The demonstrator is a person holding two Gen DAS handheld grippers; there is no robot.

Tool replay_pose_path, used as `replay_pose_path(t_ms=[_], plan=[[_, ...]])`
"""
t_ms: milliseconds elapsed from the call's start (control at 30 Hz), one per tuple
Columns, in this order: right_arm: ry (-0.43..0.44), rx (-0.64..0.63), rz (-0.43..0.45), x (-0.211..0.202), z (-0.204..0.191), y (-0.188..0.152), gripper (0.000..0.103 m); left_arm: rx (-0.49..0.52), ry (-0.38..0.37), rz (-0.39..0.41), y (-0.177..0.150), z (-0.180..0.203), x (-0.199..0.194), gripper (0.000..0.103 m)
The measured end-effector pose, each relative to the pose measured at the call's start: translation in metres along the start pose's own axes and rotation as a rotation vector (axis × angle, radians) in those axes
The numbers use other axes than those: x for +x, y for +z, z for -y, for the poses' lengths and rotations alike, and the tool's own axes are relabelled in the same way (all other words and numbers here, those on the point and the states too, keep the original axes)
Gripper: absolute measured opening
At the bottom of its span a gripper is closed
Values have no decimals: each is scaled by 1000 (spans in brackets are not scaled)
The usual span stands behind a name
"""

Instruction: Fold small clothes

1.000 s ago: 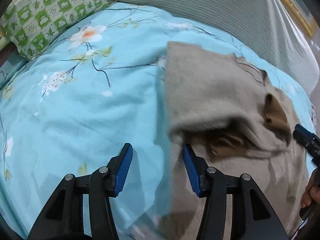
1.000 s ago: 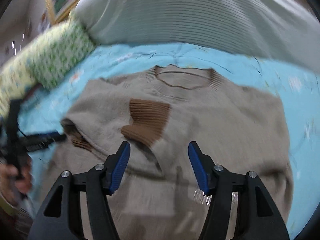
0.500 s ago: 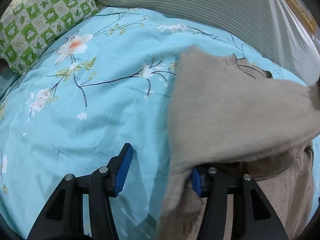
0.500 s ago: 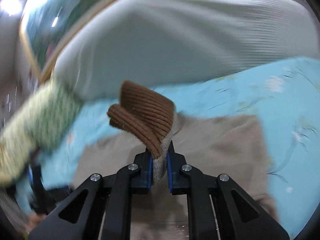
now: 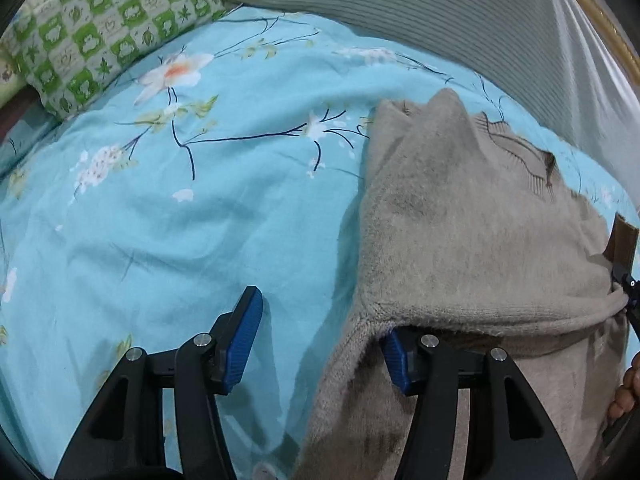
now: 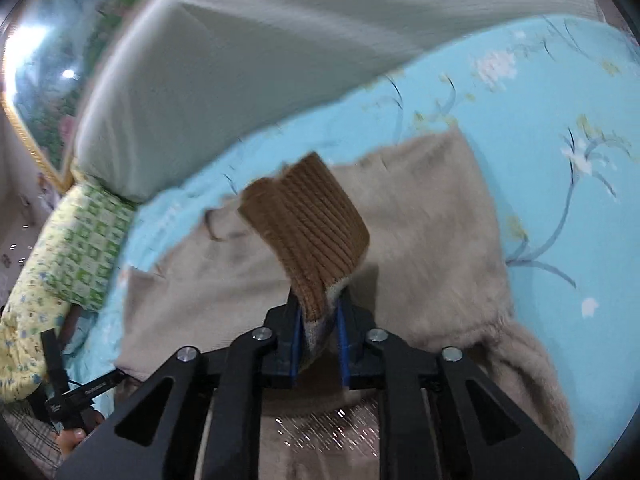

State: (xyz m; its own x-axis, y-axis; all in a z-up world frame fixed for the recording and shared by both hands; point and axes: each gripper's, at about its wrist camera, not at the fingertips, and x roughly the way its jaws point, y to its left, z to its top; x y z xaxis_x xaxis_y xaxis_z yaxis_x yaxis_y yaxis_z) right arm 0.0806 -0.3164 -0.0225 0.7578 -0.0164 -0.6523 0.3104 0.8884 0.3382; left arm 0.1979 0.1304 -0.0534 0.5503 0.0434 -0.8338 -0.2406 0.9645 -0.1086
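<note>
A beige knit sweater (image 5: 472, 232) lies on a light blue floral bedsheet (image 5: 200, 216). It also shows in the right wrist view (image 6: 432, 216). My right gripper (image 6: 318, 320) is shut on the sweater's brown ribbed cuff (image 6: 308, 224) and holds the sleeve lifted and stretched across the sweater's body. In the left wrist view the right gripper (image 5: 624, 284) shows at the right edge with the sleeve pulled to it. My left gripper (image 5: 320, 340) is open at the sweater's left edge, its right finger under the raised sleeve fabric.
A green checked pillow (image 5: 108, 28) lies at the far left of the bed, and shows in the right wrist view (image 6: 84, 240). A grey striped cover (image 5: 420, 16) runs along the back. A gold-framed picture (image 6: 36, 92) hangs behind the bed.
My right gripper shut on the brown cuff, lifted it and carried the sleeve across the sweater. My left gripper stayed open at the sweater's left edge.
</note>
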Motion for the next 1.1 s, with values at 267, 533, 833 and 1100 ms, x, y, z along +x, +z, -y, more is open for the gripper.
replay_pose_path(t_ms=[267, 533, 833, 1100], plan=[[-183, 50, 10, -36, 30, -17, 35, -10, -9, -11, -6, -5, -2, 61], [-22, -122, 50, -40, -44, 19, 61, -53, -143, -22, -25, -16, -31, 63], [361, -263, -380, 114, -179, 44, 68, -143, -312, -70, -6, -22, -22, 73], [319, -365, -716, 217, -247, 39, 80, -152, -334, -96, 1, -20, -1, 75]])
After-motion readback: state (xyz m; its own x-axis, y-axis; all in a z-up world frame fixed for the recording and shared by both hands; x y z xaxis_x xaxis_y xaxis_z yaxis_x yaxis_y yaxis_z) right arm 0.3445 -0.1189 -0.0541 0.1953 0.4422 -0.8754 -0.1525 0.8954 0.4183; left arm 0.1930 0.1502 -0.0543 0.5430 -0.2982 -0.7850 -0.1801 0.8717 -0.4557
